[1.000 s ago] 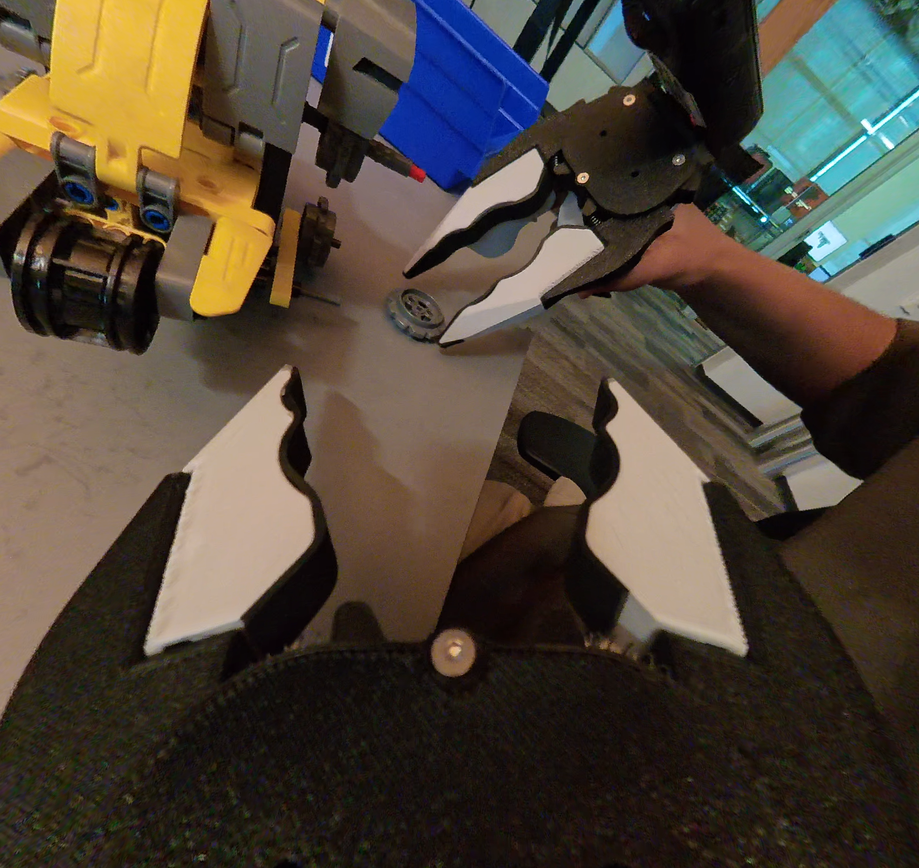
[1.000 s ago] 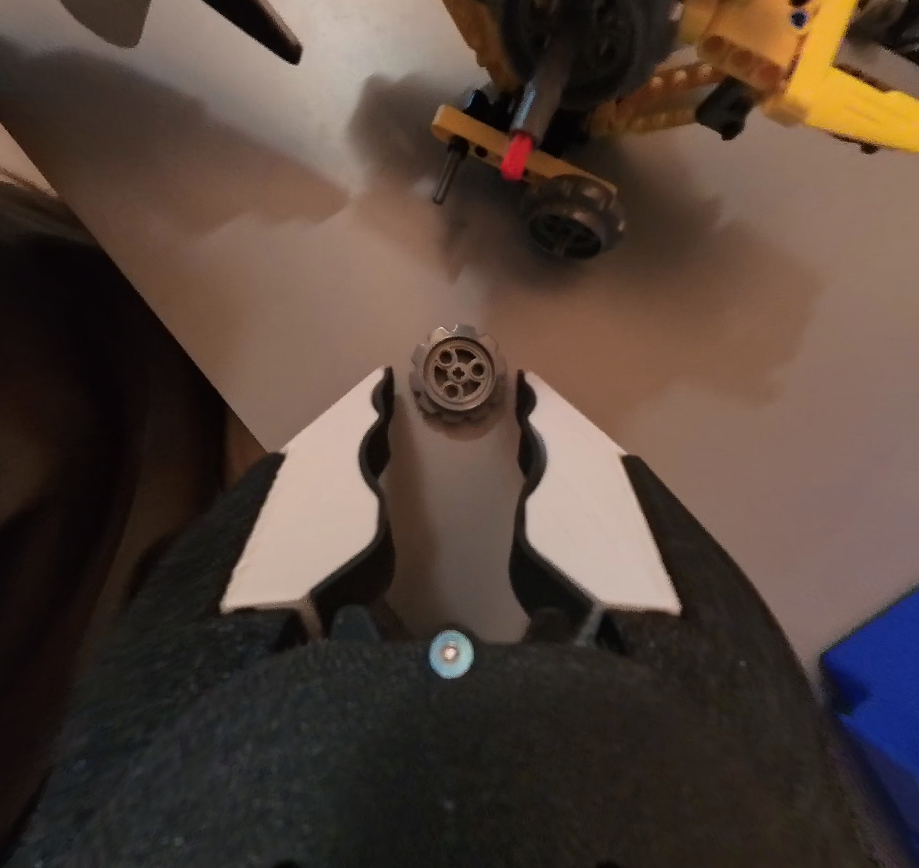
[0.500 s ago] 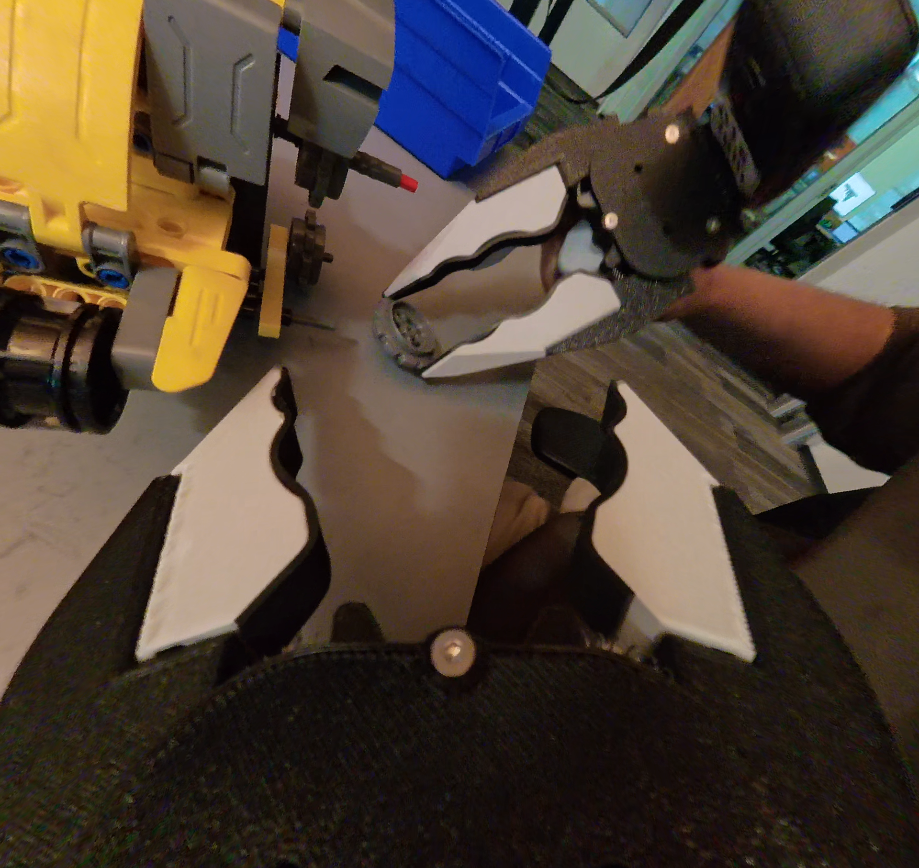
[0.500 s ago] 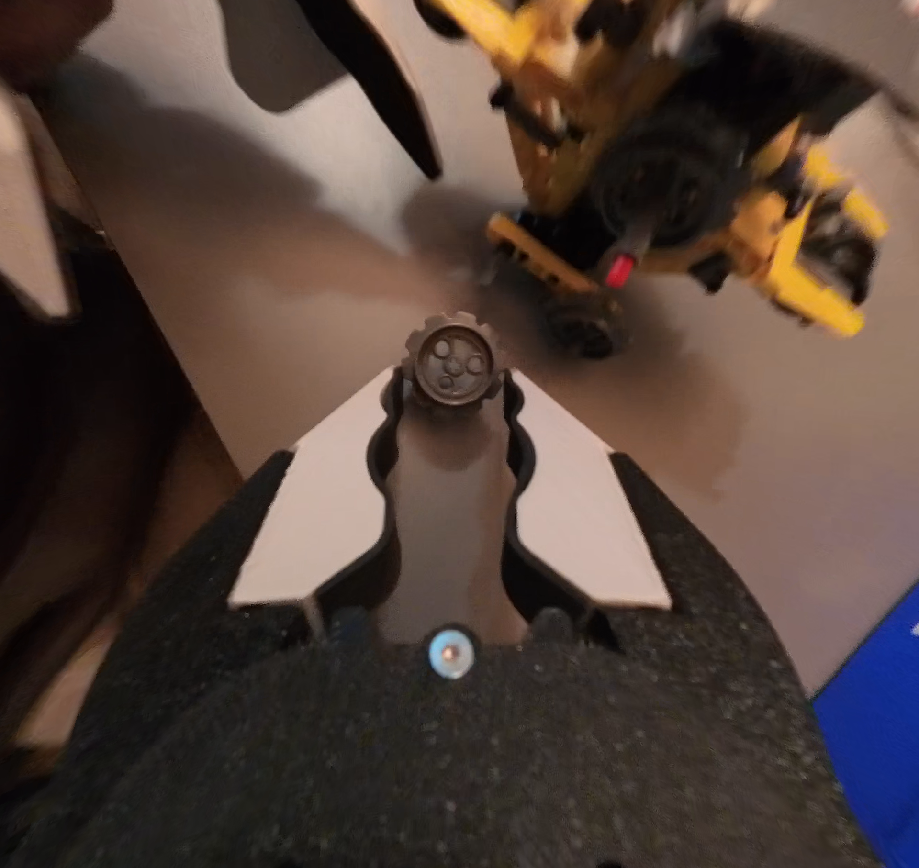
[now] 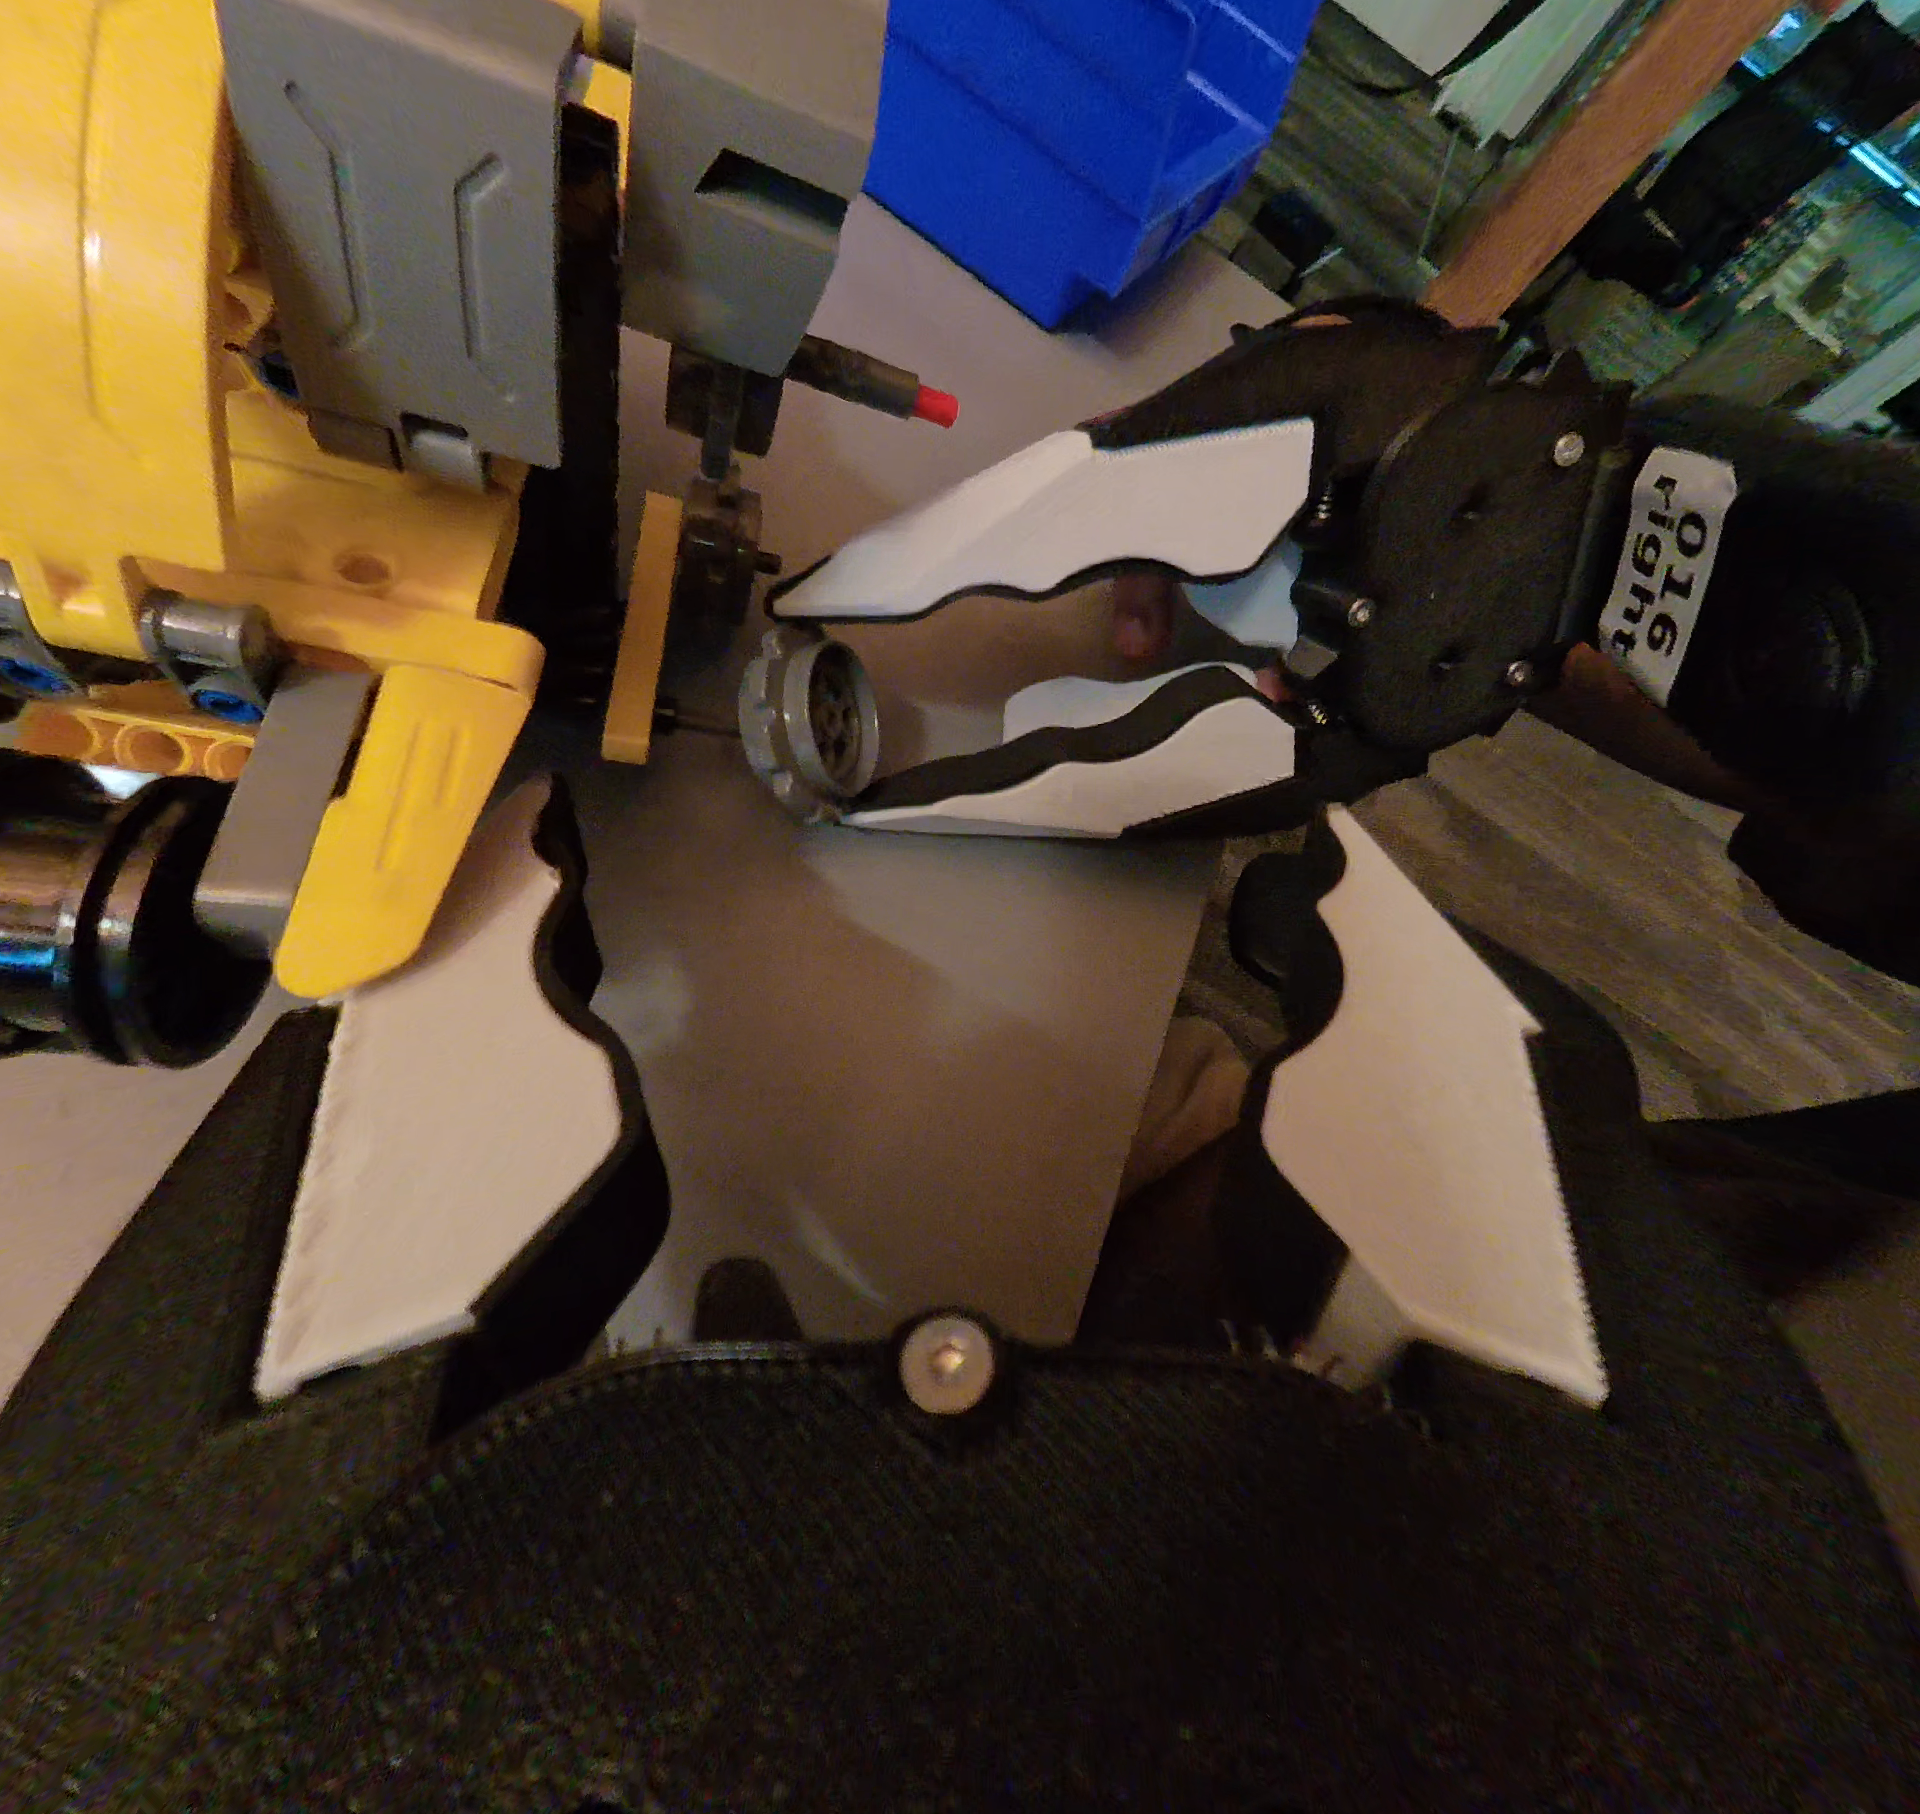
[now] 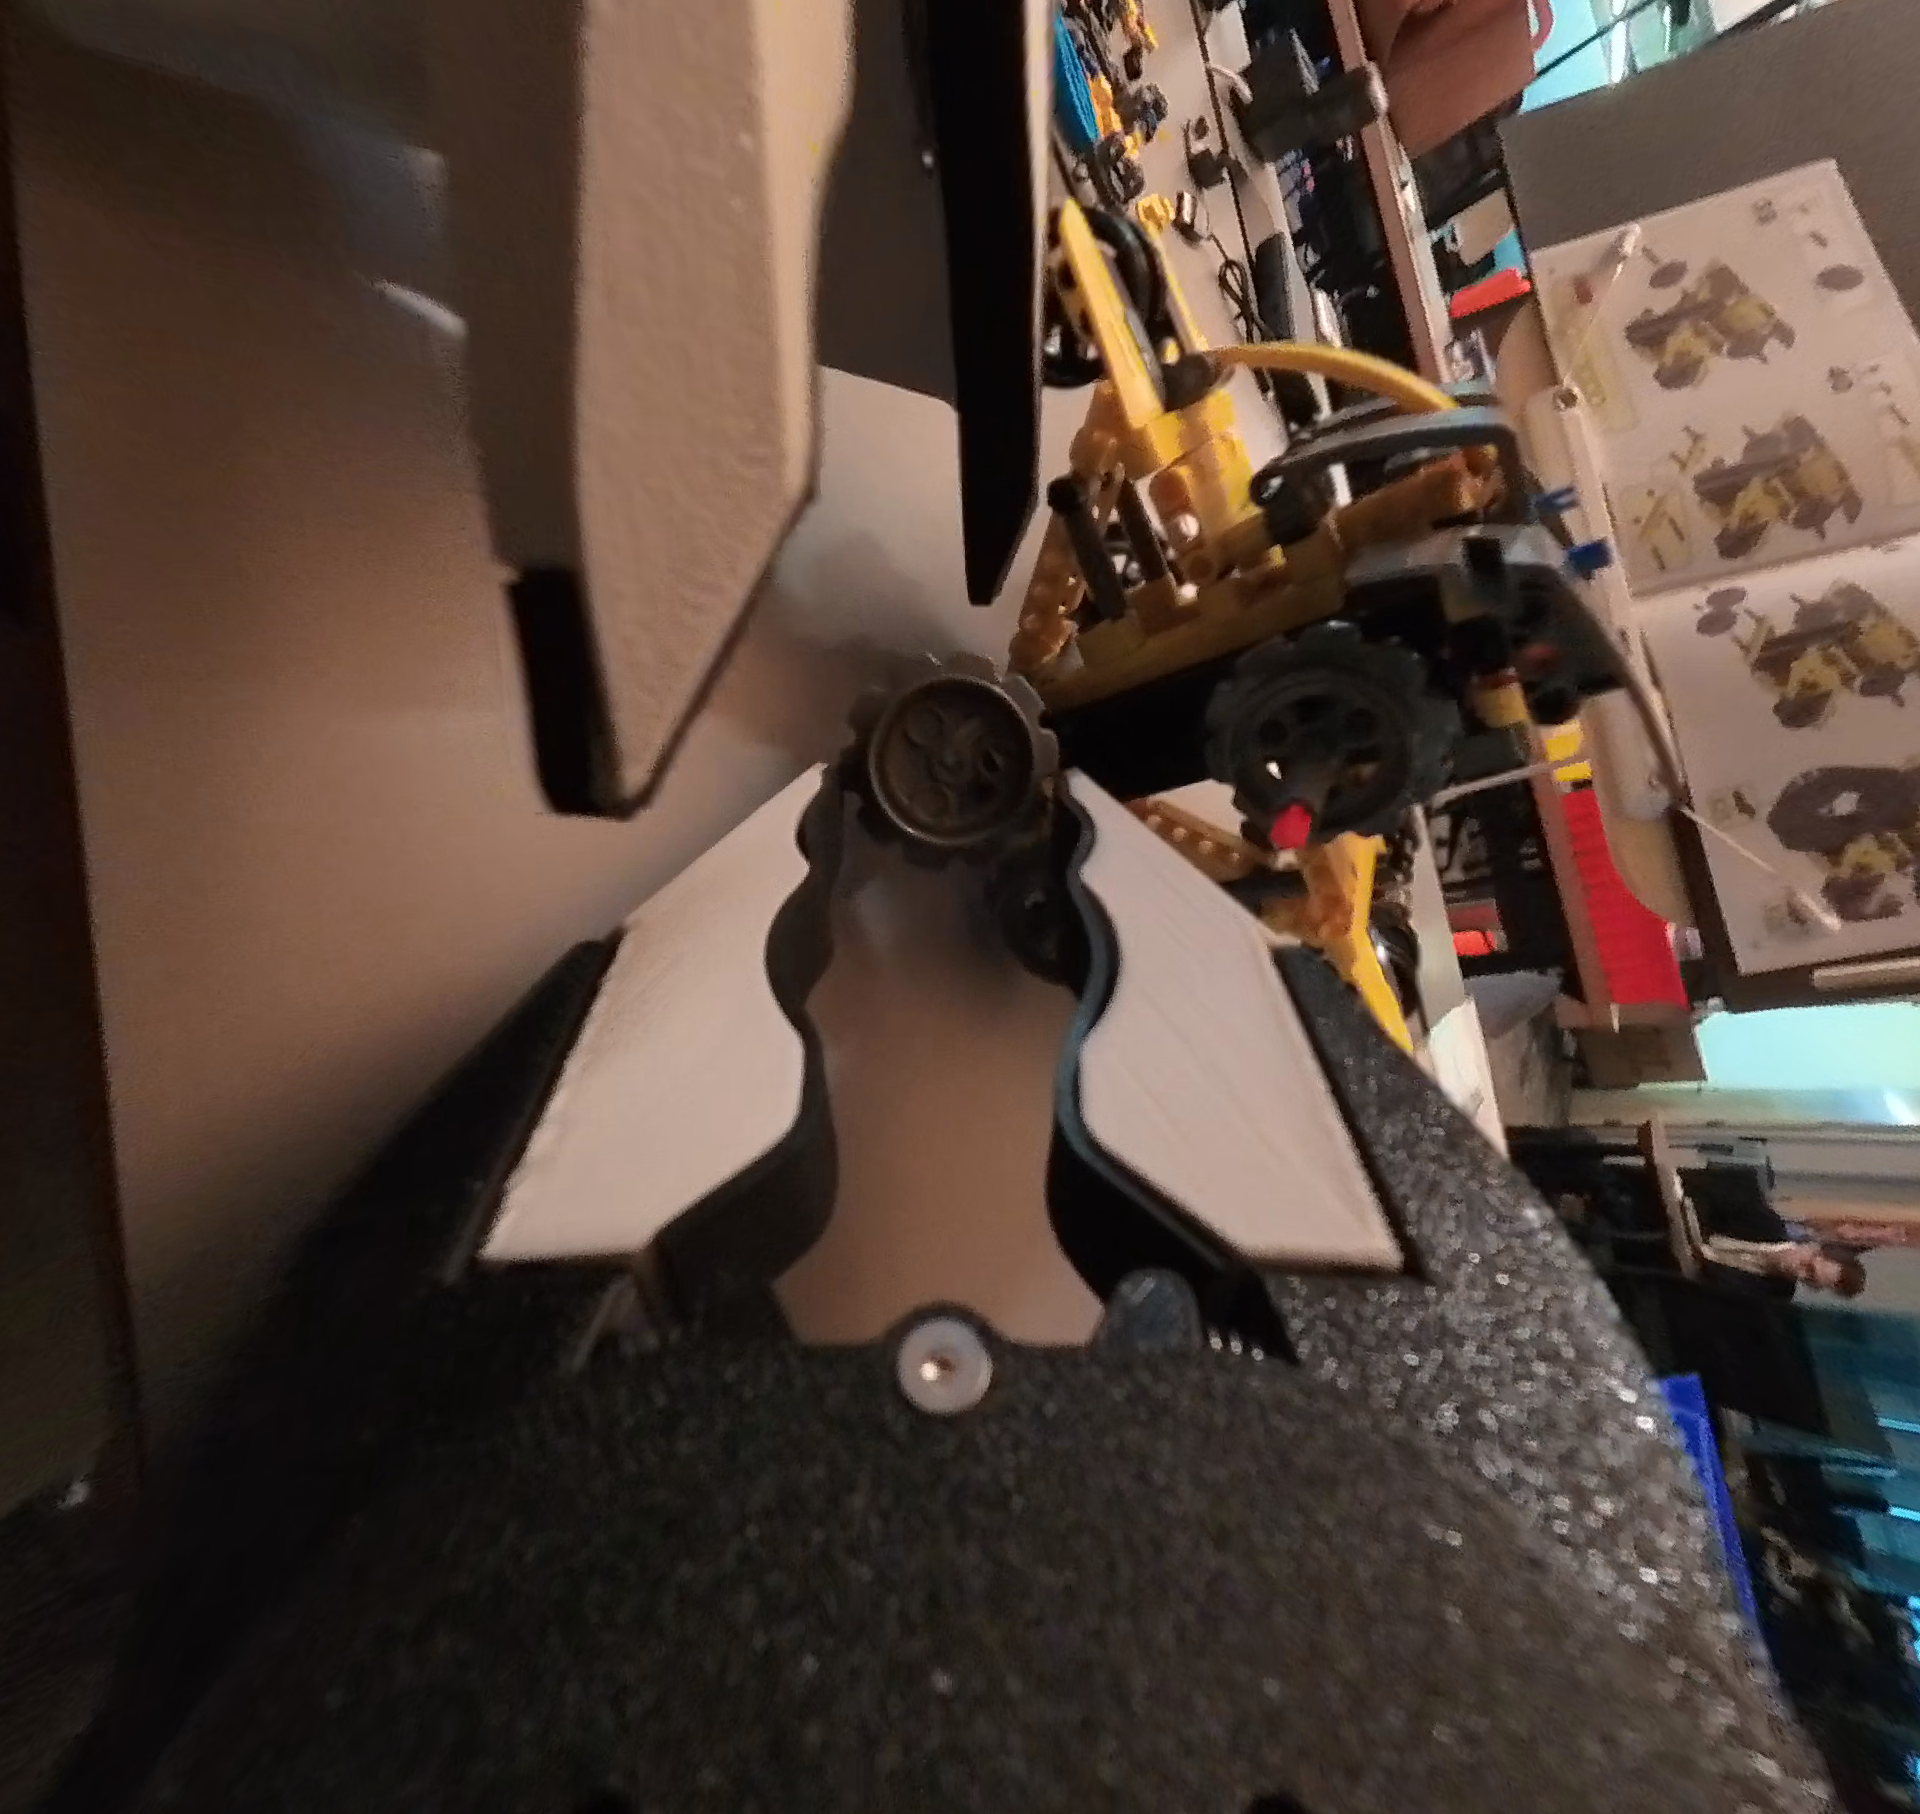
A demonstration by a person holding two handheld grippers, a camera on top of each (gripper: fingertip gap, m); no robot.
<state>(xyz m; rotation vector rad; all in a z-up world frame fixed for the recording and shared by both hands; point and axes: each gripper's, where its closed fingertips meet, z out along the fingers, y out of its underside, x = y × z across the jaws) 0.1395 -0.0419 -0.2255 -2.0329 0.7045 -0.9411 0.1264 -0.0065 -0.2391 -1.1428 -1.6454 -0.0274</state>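
Observation:
My right gripper [image 6: 948, 782] is shut on a small grey toothed wheel [image 6: 951, 762], gripping it by the rim. In the left wrist view the right gripper [image 5: 808, 715] holds the wheel [image 5: 831, 725] on edge, just above the grey table [image 5: 883, 1037]. The wheel is next to a short black axle on the side of the yellow and grey toy vehicle [image 5: 260, 414]. My left gripper [image 5: 940, 808] is open and empty, close in front of the wheel, its left finger beside the vehicle's yellow fender. The left gripper's fingers [image 6: 665, 310] fill the upper left of the right wrist view.
A blue bin [image 5: 1039, 102] stands behind the vehicle. A red-tipped black axle [image 5: 935, 405] sticks out of the vehicle above the wheel. A black tyre [image 6: 1320, 725] sits on the vehicle. Printed building sheets [image 6: 1766, 517] and loose parts lie beyond. The table edge runs at the right. Spacing between my two grippers at the tips: around 5 cm.
My right gripper shut on the grey wheel, raised it off the table, turned it on edge and moved it up to the vehicle. My left gripper stayed open and shifted slightly closer.

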